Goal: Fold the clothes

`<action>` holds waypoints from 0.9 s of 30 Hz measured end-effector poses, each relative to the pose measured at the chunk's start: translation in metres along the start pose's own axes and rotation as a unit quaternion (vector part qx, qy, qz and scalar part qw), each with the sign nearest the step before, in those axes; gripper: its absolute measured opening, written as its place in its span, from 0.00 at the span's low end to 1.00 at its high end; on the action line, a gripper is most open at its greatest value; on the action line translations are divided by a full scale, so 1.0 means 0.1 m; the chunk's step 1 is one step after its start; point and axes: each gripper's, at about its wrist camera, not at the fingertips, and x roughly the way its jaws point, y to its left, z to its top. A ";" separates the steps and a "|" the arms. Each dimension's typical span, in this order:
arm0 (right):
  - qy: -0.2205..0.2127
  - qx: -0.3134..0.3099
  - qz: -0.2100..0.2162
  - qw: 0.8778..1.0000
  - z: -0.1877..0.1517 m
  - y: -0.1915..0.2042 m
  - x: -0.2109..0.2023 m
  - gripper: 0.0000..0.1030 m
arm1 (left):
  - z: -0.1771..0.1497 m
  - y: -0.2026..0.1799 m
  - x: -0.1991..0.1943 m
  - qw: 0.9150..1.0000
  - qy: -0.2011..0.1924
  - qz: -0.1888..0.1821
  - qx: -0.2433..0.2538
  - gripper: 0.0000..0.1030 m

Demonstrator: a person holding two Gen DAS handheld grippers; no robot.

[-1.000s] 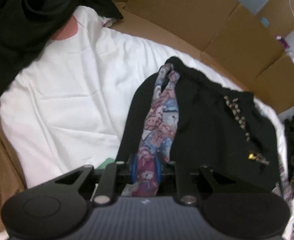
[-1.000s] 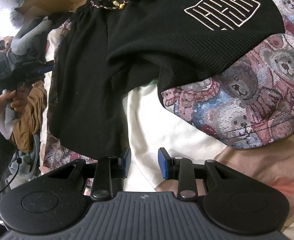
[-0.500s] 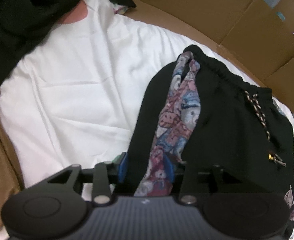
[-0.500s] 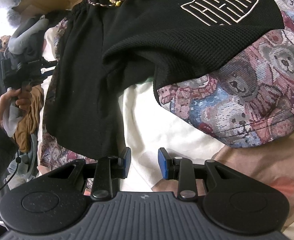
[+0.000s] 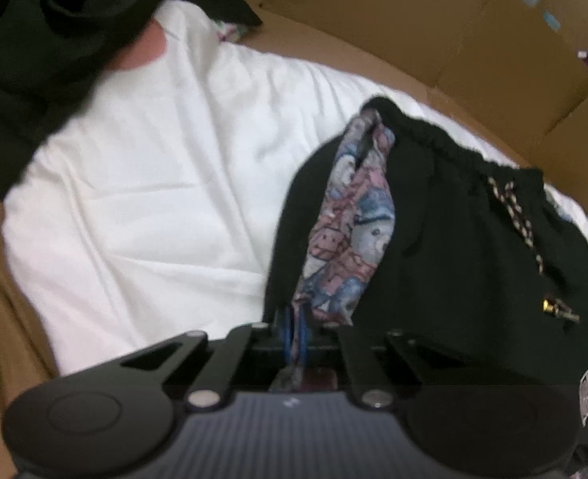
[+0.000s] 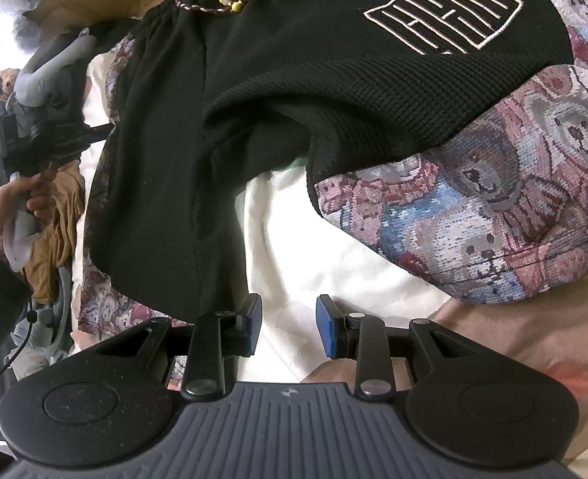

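I've got the shorts (image 5: 445,247) right in front of me, black with a bear-print panel (image 5: 350,231), lying on the white sheet (image 5: 146,183) toward its right side in my left view. The waistband is bunched at the far end, and a braided drawstring (image 5: 517,215) with a gold tip trails down the black cloth.

My left tongs (image 5: 293,329) are pinched tight on the near edge of the shorts: a fold of the bear print and the black cloth runs straight down between the blue pads, which are almost touching.

Over on the right view, the same shorts (image 6: 286,92) spread across the top, a white line-work logo (image 6: 443,16) on the black leg and a broad bear-print hem (image 6: 493,207) below it. My right tongs (image 6: 288,325) hang with the jaws parted over bare sheet (image 6: 314,263), nothing between the pads; the black hem sits just beside the left pad.

At the left edge I can see a hand (image 6: 12,203) gripping the other tool's handle. A brown garment (image 6: 60,235) is heaped beside it. In the left view there's cardboard (image 5: 434,40) along the far side and a dark pile of clothes (image 5: 46,28) at the top left.
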 end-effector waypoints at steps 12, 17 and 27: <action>0.000 -0.001 -0.002 1.000 0.01 0.02 0.00 0.31 | 0.08 0.14 0.09 0.999 -0.014 0.045 0.008 0.04; 0.000 -0.001 -0.003 1.000 0.03 0.01 0.01 0.31 | 0.10 0.11 0.06 0.998 -0.012 0.054 -0.003 0.10; -0.020 -0.012 0.007 1.000 0.10 0.07 -0.10 0.31 | -0.08 0.10 -0.50 0.998 -0.042 0.017 -0.034 0.10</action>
